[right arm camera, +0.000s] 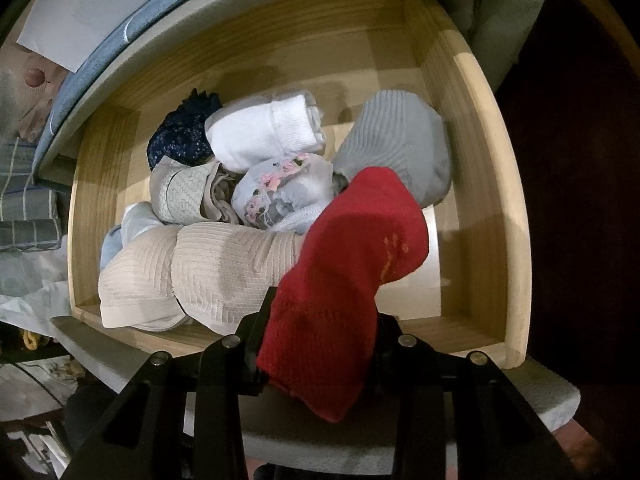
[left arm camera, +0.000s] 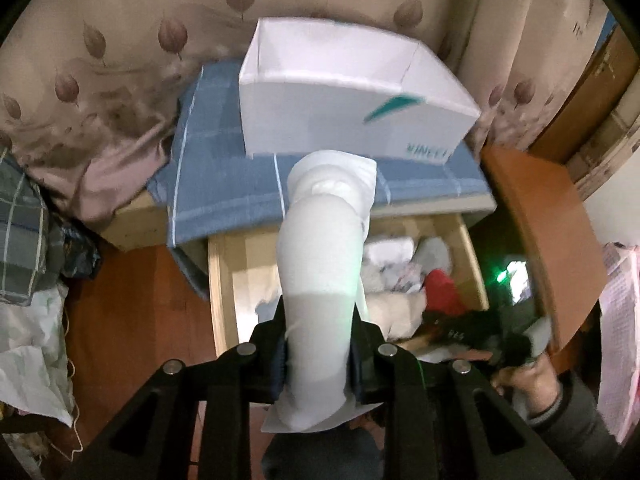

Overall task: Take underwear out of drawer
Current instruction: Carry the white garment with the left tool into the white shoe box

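Claws, two, black, each pinching one rolled garment. Left claw: pressed on a white roll of smooth knit fabric, tube-shaped, its far end folded open, held up above the drawer. Right claw: pressed on a red roll of coarse knit with faint orange marks, unreadable, held over the drawer's near right part. Drawer, pale wood, pulled open, contained: beige ribbed roll nearest; beige woven-pattern roll; sheer piece with pink floral embroidery; grey ribbed bundle at right; white ribbed roll; dark blue speckled piece farthest. Beyond, on a blue checked cloth over the cabinet top: white cardboard box, open-topped, teal swoosh, teal lettering too blurred to read. Leaf-print curtain behind.
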Demonstrator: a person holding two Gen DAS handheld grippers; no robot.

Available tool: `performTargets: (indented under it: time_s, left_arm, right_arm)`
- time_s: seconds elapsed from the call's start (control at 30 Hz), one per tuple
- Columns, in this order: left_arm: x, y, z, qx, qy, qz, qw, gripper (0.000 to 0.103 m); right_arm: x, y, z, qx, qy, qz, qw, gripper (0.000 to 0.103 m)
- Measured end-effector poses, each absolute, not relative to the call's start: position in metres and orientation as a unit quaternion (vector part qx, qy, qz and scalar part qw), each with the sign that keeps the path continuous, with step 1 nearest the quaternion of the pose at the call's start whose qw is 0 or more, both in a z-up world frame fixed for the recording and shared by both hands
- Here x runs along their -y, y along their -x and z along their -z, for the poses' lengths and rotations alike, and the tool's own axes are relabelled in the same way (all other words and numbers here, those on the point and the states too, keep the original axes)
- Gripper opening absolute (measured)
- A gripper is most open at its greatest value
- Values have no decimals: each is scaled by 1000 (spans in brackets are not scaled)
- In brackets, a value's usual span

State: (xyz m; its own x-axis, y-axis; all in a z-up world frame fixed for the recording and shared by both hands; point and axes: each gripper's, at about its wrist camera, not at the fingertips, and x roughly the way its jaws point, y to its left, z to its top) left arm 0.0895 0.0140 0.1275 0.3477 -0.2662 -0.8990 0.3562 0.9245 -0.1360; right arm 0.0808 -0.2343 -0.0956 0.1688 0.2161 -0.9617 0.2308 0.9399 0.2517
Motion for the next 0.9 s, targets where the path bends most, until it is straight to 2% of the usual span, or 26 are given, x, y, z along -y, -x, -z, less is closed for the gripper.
performTargets:
  time_s: [0.27, 0.43, 0.6, 0.9]
  left_arm:
    - [0, -134, -197, -456, -49, 175, 871, 24]
    - [18, -183, -216, -415, -59, 168, 892, 24]
    - [33, -239, -202, -413, -61, 158, 895, 24]
    - [56, -313, -128, -463, -64, 137, 873, 24]
  right_arm:
    - [234, -80, 95, -648, -175, 4, 742, 34]
    - [235, -80, 96, -648, -176, 3, 741, 34]
    - [237, -80, 95, -648, -178, 2, 741, 34]
    - [238, -81, 96, -649, -185, -3, 738, 35]
